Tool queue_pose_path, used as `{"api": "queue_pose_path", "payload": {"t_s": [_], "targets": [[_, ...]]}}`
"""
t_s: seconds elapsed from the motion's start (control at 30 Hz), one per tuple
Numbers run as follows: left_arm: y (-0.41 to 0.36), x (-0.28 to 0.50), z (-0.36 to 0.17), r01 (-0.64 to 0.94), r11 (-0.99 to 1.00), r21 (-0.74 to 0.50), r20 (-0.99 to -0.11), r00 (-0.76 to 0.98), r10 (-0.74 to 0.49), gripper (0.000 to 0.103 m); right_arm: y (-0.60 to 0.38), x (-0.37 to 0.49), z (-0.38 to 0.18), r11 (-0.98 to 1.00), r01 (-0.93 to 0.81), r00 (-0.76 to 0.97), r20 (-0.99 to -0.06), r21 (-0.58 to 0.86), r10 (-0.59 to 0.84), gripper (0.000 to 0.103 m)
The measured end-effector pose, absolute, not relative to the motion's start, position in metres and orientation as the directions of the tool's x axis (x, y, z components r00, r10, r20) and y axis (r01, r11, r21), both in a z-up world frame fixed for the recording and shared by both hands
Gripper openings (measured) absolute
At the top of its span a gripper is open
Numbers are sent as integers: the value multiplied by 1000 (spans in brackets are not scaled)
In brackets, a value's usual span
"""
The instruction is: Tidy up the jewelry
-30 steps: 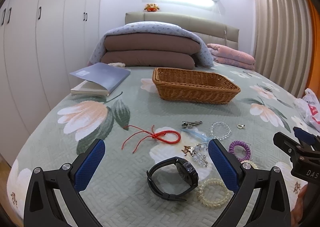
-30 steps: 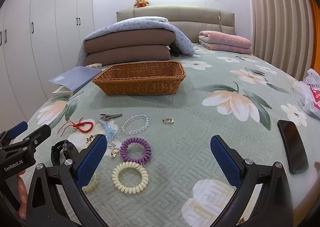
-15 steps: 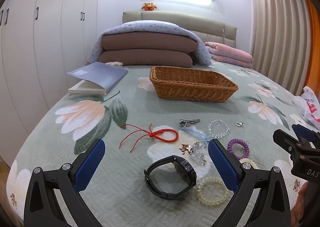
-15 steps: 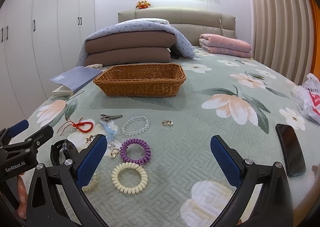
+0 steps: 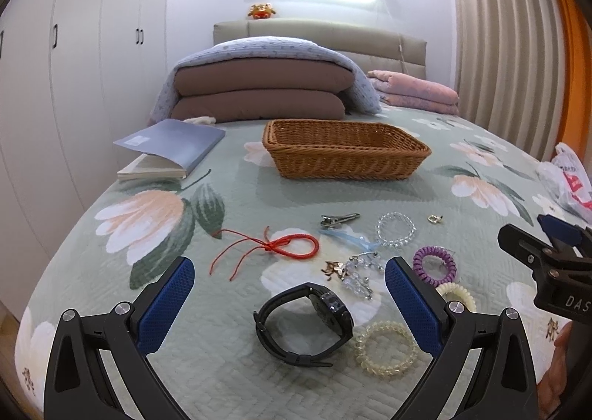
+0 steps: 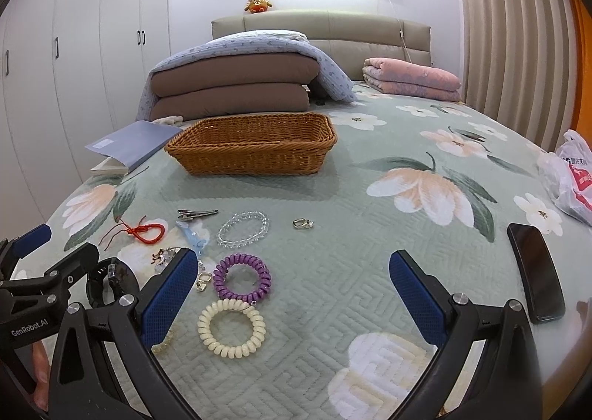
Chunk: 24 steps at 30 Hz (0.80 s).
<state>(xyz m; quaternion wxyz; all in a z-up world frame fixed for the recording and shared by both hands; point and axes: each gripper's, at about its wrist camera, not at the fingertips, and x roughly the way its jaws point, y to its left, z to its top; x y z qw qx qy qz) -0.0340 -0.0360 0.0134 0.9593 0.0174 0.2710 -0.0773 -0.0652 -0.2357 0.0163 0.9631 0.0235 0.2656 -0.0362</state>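
Jewelry lies scattered on the bed in front of the basket; the watch sits between the left tool's wide fingers. The right tool gapes wide, empty.

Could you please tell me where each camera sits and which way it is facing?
Left wrist: on the left hand-held gripper, open, facing the headboard over the black watch; the right hand-held gripper shows at right.
Right wrist: on the right hand-held gripper, open, beside the purple coil band; a black phone lies right.
Shared: wicker basket, crystal bracelet.
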Motion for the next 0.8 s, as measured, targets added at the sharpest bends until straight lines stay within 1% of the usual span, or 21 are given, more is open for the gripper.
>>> {"api": "queue_pose_path", "payload": {"t_s": [0.23, 0.4, 0.5, 0.6, 0.67, 0.7, 0.8], "targets": [[-35, -31, 11, 156, 988, -9, -531, 837, -137, 103, -235, -66, 15, 996, 84, 854, -516, 20, -62, 103], [-20, -29, 12, 121, 992, -27, -532, 839, -117, 103, -239, -70, 18, 996, 90, 867, -493, 10, -73, 103], [1, -28, 15, 89, 993, -77, -543, 831, -117, 103, -242, -74, 19, 996, 87, 874, -480, -1, -77, 103], [23, -33, 14, 58, 990, -131, -569, 813, -123, 103, -245, -77, 16, 998, 62, 866, -497, -2, -55, 103], [35, -42, 7, 53, 984, -168, -586, 798, -143, 103, -248, -78, 10, 999, 50, 850, -525, 9, -38, 96], [39, -45, 3, 53, 982, -180, -592, 792, -151, 103, -249, -78, 6, 999, 43, 837, -547, 21, -24, 90], [41, -47, -10, 55, 981, -184, -637, 753, -162, 100, -256, -80, -7, 995, 23, 803, -594, 94, 37, 89]]}}
